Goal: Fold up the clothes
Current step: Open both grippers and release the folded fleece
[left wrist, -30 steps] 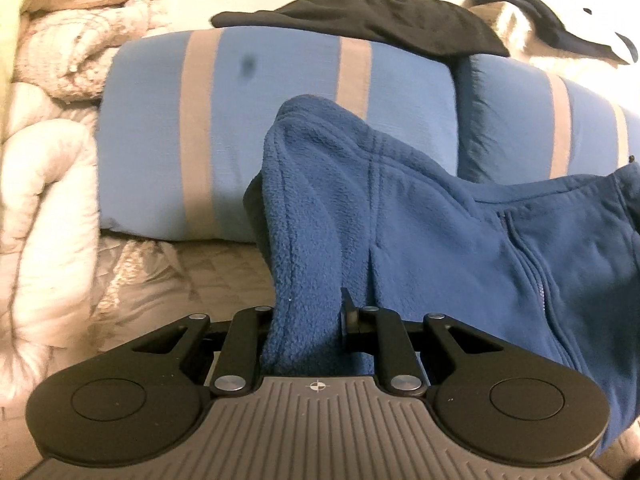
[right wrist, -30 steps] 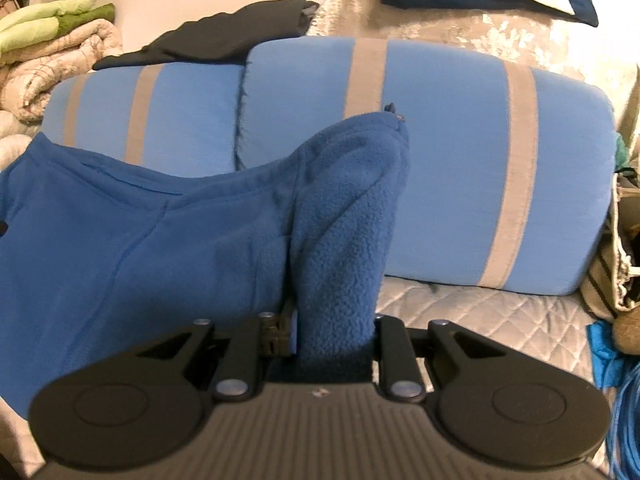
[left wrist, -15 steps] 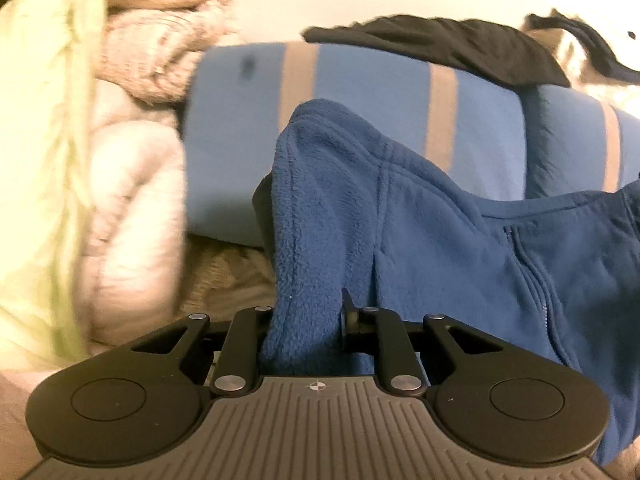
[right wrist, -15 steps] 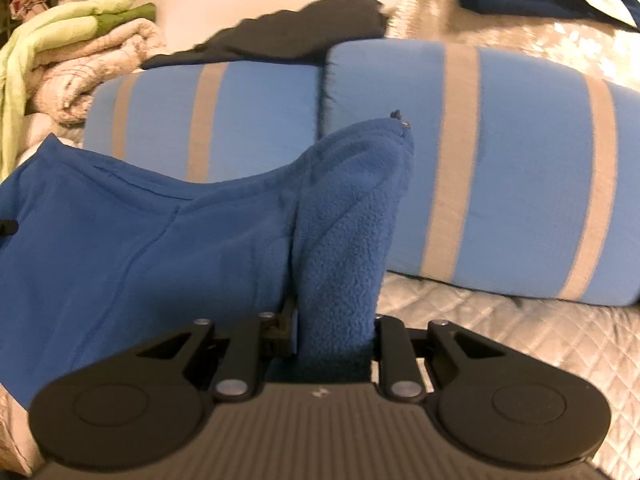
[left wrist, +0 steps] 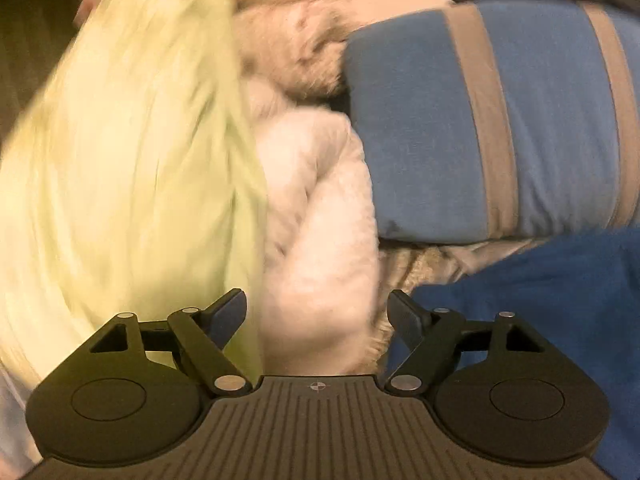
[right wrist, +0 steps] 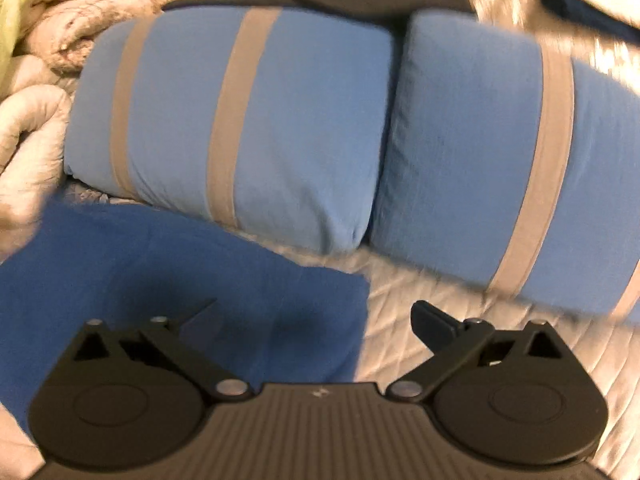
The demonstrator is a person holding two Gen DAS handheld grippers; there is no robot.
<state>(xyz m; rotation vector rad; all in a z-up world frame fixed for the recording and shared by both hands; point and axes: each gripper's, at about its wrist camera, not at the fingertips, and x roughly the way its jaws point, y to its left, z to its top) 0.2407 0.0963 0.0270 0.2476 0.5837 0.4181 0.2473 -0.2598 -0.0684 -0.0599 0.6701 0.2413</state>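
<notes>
Blue fleece jacket (right wrist: 180, 288) lies flat on the bed (right wrist: 460, 320) before two striped pillows (right wrist: 256, 120), and with my left gripper (left wrist: 318, 316) and right gripper (right wrist: 316, 320) both spread and empty, I judge a careless regrasp could bunch it or snag the blankets (left wrist: 316, 240) piled just beside its left edge.

Warm dim indoor light, heavy motion blur, fisheye-curved edges, dark corners
</notes>
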